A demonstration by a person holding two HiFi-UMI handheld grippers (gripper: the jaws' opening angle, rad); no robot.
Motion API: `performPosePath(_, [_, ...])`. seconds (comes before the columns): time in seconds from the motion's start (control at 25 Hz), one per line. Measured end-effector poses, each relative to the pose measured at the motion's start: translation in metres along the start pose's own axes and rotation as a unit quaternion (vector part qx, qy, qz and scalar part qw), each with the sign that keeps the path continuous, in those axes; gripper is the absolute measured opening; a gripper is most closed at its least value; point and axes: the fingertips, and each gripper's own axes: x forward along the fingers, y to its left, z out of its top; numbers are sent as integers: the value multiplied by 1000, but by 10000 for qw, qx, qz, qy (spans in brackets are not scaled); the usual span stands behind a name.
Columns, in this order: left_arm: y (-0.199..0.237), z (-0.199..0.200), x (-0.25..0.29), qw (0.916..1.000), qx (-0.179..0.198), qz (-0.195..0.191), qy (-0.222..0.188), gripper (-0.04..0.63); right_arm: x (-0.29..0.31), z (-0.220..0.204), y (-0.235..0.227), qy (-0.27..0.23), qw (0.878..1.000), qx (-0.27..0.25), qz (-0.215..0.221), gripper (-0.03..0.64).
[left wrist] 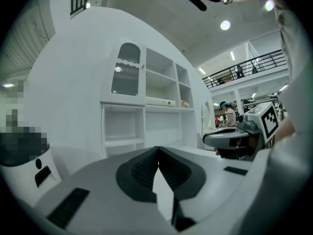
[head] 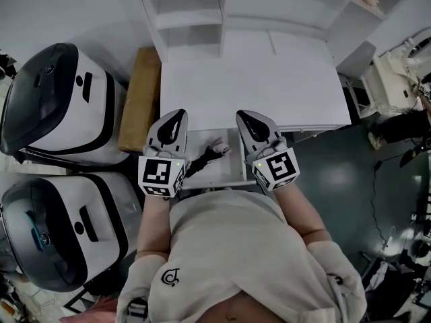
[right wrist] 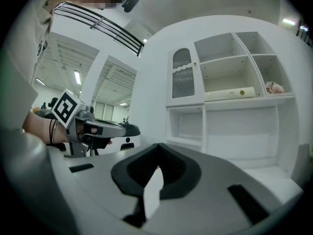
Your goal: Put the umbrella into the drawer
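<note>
The left gripper [left wrist: 158, 149] is clenched on nothing: its two dark pads meet at the tips with only white desk showing behind them. The right gripper [right wrist: 157, 146] is likewise closed and empty, its pads pressed tip to tip. Both point roughly level toward the back of the desk, side by side and a little apart, and each shows in the other's view with its marker cube at the wrist end.

In the head view the umbrella [head: 205, 157] appears between the two grippers and below them, touched by neither. It is black, folded and slim, and it lies in the open drawer [head: 225, 172]. Its long axis runs on a slant. The dark end sits nearer the person, by the left gripper's cube. The paler end points away and to the right, toward the desk's front edge. Which end is the handle I cannot tell.

The drawer is pulled out from under the white desk [head: 249, 86], and its white floor shows to the right of the umbrella. At the back of the desk stands a white hutch [head: 195, 19] with open shelves; a long pale box lies on one shelf [right wrist: 229, 94].

Left of the desk a brown board [head: 139, 99] leans along its side. Beyond it are two white-and-black machines [head: 57, 103], one behind the other.
</note>
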Motion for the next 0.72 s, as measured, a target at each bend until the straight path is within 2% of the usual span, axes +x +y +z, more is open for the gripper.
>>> performPosePath(0.2, [-1, -2, 4, 10000, 30, -30, 60, 12, 2, -2, -7, -16, 9999, 168, -21, 5])
performPosePath(0.72, [-5, 3, 9, 9999, 18, -145, -35, 12, 5, -1, -8, -94, 9997, 172, 143, 6])
